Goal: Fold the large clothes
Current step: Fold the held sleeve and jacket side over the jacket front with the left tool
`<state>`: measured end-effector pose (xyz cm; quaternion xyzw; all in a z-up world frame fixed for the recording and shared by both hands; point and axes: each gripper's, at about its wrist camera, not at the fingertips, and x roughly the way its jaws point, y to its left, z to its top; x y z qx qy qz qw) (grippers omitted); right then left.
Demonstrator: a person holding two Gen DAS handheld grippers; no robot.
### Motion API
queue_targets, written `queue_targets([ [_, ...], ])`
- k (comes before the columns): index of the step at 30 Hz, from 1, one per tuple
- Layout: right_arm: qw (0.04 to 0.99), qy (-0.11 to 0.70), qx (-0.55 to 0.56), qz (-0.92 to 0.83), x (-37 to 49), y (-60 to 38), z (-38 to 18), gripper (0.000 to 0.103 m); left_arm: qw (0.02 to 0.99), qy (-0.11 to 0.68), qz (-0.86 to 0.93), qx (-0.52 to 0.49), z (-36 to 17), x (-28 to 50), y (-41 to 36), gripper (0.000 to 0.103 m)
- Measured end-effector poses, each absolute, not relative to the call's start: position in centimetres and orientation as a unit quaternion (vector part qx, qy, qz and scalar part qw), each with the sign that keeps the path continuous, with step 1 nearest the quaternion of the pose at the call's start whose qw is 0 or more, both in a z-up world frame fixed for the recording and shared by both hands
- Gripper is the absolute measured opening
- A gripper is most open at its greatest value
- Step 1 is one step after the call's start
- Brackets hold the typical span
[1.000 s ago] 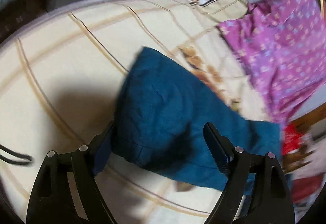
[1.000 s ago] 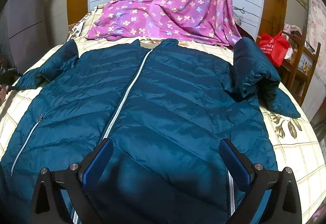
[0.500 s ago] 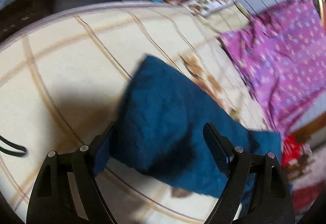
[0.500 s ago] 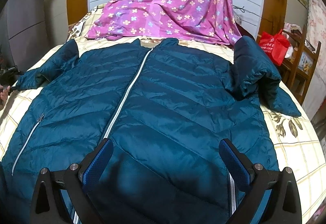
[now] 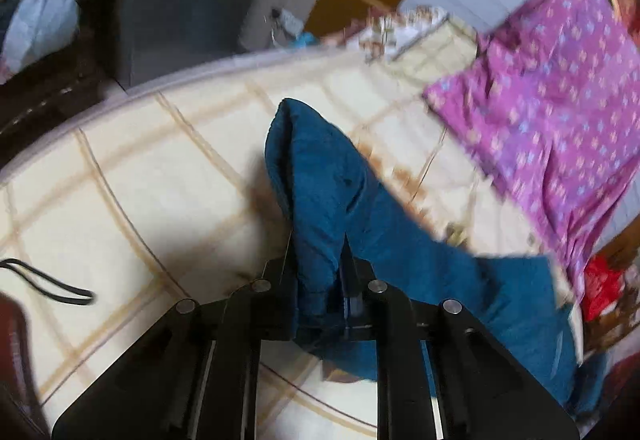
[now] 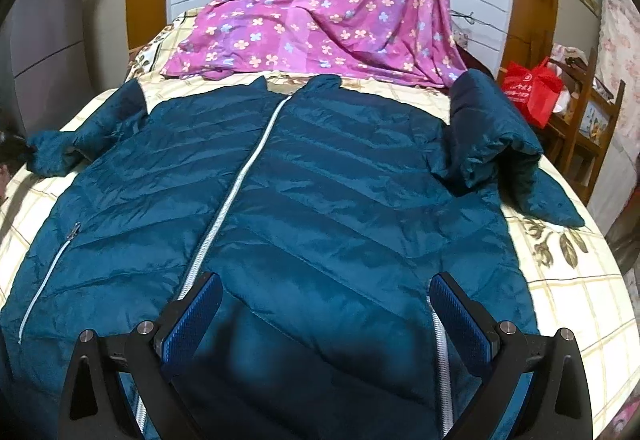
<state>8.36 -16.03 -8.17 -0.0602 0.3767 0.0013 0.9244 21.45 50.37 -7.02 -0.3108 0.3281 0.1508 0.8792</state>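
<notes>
A teal quilted jacket (image 6: 304, 207) lies spread front-up across the bed (image 6: 572, 300), its white zipper (image 6: 236, 191) running from the collar near the far edge toward the near edge. The right wrist view shows the whole garment: one sleeve (image 6: 80, 135) stretched out toward the bed's left edge, the other sleeve (image 6: 492, 135) bunched and folded over itself at the right edge, and a small zipped pocket (image 6: 52, 272) low on the left panel. The right gripper (image 6: 324, 316) hovers over the lower front with its blue-padded fingers (image 6: 192, 320) spread wide — nothing between them.

The left wrist view gives what the other cannot: the left gripper (image 5: 320, 280), jaws closing, pinches the cuff end of the outstretched sleeve (image 5: 320, 175), the fabric rising in a ridge from the checked bedcover (image 5: 152, 183) near the left edge. This picture is blurred. A black cord (image 5: 52, 284) lies on the cover at its near-left.

Beyond the jacket, a purple flowered sheet (image 6: 320, 11) drapes down over the head of the bed. A red bag (image 6: 528, 91) sits on a wooden shelf off the right edge, and the left view alone catches a pale plastic bag (image 5: 40, 23) in the dark corner past the left edge.
</notes>
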Motion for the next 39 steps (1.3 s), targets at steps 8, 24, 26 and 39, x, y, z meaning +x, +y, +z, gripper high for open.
queue_targets([
  [8, 0.912, 0.403, -0.062, -0.046, 7.1, -19.7, -8.7, 0.103, 0.924, 0.254, 0.006, -0.284, 6.9, 18.8, 41.8, 0.013],
  [24, 0.909, 0.413, -0.044, -0.042, 1.7, -25.5, -8.5, 0.103, 0.888, 0.353, -0.223, -0.194, 4.5, 26.2, 2.7, 0.013],
  [26, 0.91, 0.411, -0.032, -0.05, 1.4, -26.5, -8.3, 0.103, 0.876, 0.373, -0.242, -0.187, 2.3, 26.9, -1.5, 0.013],
  [39, 0.895, 0.435, 0.03, -0.091, 0.8, -32.0, -8.5, 0.103, 0.83, 0.428, -0.302, -0.191, -4.7, 29.6, -13.9, 0.013],
])
